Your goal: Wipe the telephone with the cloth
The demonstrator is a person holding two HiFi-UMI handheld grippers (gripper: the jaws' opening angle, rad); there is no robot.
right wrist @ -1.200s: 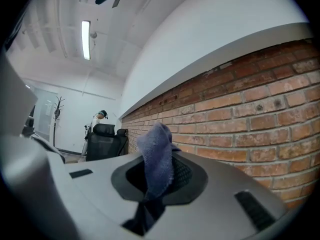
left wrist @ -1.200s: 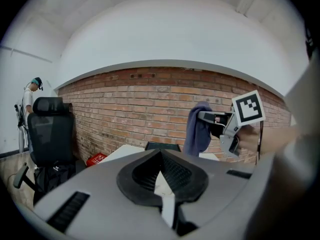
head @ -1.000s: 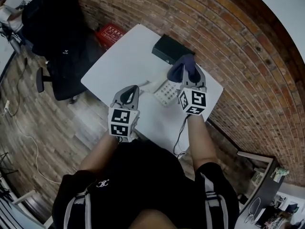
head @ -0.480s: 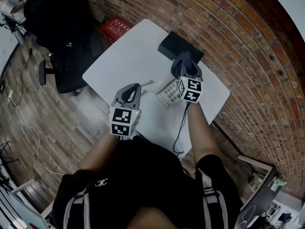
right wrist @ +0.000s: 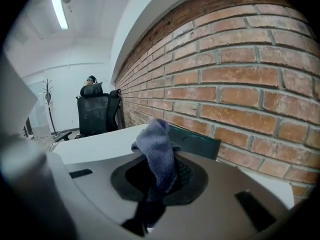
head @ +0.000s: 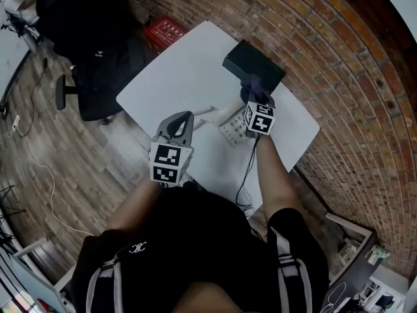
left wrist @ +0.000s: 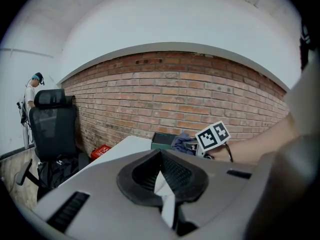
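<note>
The white telephone (head: 233, 128) lies on the white table (head: 176, 70), near its right side. My right gripper (head: 255, 95) is shut on a blue-grey cloth (head: 251, 83), which bunches out past the jaws (right wrist: 159, 151) over the phone's far end, close to a black box (head: 253, 64). My left gripper (head: 186, 116) sits left of the phone, its jaws closed on a thin white piece (left wrist: 165, 194) that looks like the handset (head: 204, 111). From the left gripper view, the right gripper's marker cube (left wrist: 212, 136) and the cloth (left wrist: 182, 141) show ahead.
A brick wall runs along the table's far and right sides. The black box (right wrist: 195, 141) stands by the wall. A red crate (head: 164, 28) and a black office chair (head: 78, 77) stand on the wooden floor beyond the table's left edge. A cable hangs off the near edge.
My right gripper has carried the cloth farther along the phone toward the black box. The left gripper has stayed in place.
</note>
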